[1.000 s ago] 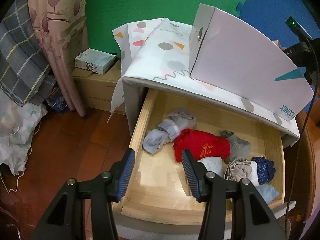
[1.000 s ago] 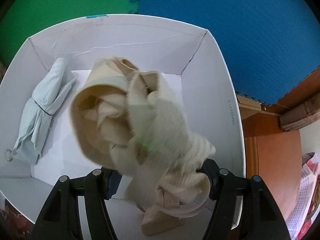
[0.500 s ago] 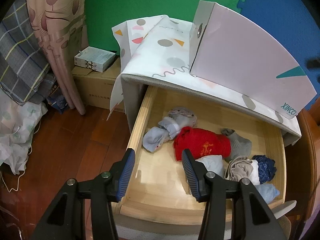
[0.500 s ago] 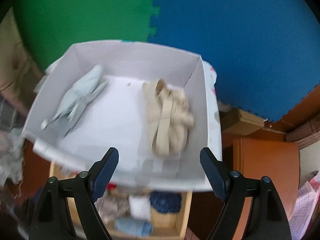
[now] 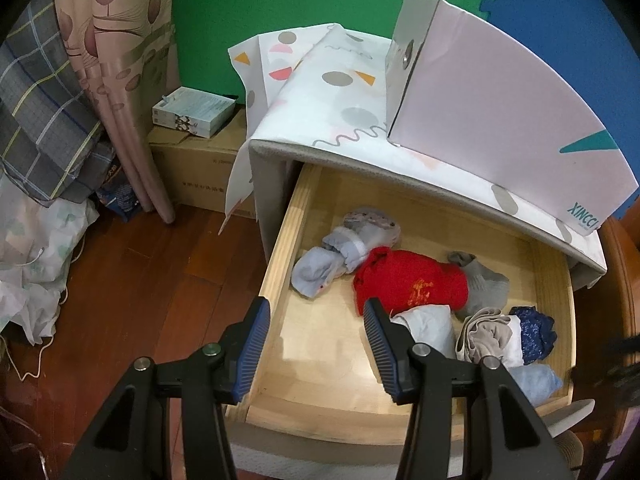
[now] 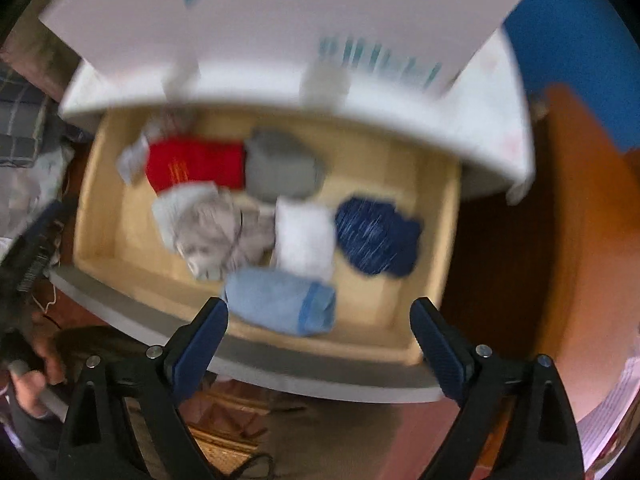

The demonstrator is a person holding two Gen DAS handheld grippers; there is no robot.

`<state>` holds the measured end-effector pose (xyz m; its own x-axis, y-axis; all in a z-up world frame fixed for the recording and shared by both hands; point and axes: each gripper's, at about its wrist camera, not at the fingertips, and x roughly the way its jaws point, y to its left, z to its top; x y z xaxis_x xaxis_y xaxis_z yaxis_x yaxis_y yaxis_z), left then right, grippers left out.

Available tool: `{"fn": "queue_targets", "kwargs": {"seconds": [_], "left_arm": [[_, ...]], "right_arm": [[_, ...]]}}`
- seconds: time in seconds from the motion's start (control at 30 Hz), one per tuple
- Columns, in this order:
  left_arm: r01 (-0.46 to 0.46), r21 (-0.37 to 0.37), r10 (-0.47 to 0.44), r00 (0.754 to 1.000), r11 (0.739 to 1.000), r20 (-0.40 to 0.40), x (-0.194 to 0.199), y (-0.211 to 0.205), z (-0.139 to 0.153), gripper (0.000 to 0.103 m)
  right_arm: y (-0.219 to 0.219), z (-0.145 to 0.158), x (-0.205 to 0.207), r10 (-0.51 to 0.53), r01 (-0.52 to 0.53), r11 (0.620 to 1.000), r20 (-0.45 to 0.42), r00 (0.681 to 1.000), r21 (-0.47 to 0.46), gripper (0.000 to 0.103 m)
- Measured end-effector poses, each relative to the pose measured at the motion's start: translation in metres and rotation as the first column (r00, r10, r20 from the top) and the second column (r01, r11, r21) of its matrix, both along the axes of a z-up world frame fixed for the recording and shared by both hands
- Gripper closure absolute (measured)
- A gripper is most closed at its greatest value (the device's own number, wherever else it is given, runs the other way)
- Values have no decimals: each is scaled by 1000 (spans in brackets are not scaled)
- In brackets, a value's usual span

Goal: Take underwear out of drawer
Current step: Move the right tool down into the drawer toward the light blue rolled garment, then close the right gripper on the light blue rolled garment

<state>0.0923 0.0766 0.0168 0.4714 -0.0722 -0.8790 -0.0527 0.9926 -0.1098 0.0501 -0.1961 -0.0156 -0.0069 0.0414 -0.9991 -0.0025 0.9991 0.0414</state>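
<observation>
Right tongs [image 6: 319, 332] are opening, empty, above the pulled-out pale wooden drawer [image 6: 440, 248]; a rolled light-blue underwear [image 6: 280, 300] lies just ahead. Left tongs [image 5: 316, 344] hover half-open, empty.

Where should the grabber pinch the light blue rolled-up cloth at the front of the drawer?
Probably across the middle of the light blue rolled cloth, coming straight down from above. It lies on its side by the wooden drawer's front wall, so the roll's long sides are free for the pads. The right gripper, its jaws opening with nothing between them, hangs over it already.
</observation>
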Motion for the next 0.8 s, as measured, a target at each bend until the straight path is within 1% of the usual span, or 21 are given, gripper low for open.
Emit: {"fn": "queue_targets", "kwargs": {"seconds": [0.07, 0.13, 0.23, 0.43, 0.63, 0.7, 0.73, 0.77, 0.8], "left_arm": [[1, -2, -1, 1000, 1000, -1, 0, 0, 0, 53], [0, -4, 0, 1000, 1000, -4, 1, 1, -1, 53], [5, -7, -5, 1000, 1000, -5, 1, 0, -1, 53], [15, -1, -15, 1000, 1000, -6, 1, -4, -3, 53], [14, -4, -14, 1000, 1000, -16, 3, -4, -4, 53], [15, -4, -16, 1000, 1000, -20, 4, -5, -6, 53], [18, -4, -18, 1000, 1000, -21, 4, -6, -6, 53], [20, -2, -20, 1000, 1000, -23, 4, -7, -6, 53], [22, -1, -22, 999, 1000, -27, 5, -8, -7, 53]], "right_arm": [[6, -23, -2, -22, 24, 999, -46, 999, 45, 13], [13, -40, -2, -30, 35, 997, -75, 997, 62, 12], [24, -54, -1, -29, 33, 998, -87, 996, 48, 10], [42, -83, -1, -33, 35, 999, -124, 992, 15, 10], [44, -105, -3, -40, 39, 999, -148, 988, -11, 10], [39, -107, -5, -50, 47, 999, -140, 989, -21, 14], [34, -107, -6, -65, 63, 998, -136, 989, -19, 16], [28, -107, -7, -83, 81, 997, -135, 987, -18, 20], [23, -107, -7, -97, 95, 995, -133, 986, -21, 22]]}}
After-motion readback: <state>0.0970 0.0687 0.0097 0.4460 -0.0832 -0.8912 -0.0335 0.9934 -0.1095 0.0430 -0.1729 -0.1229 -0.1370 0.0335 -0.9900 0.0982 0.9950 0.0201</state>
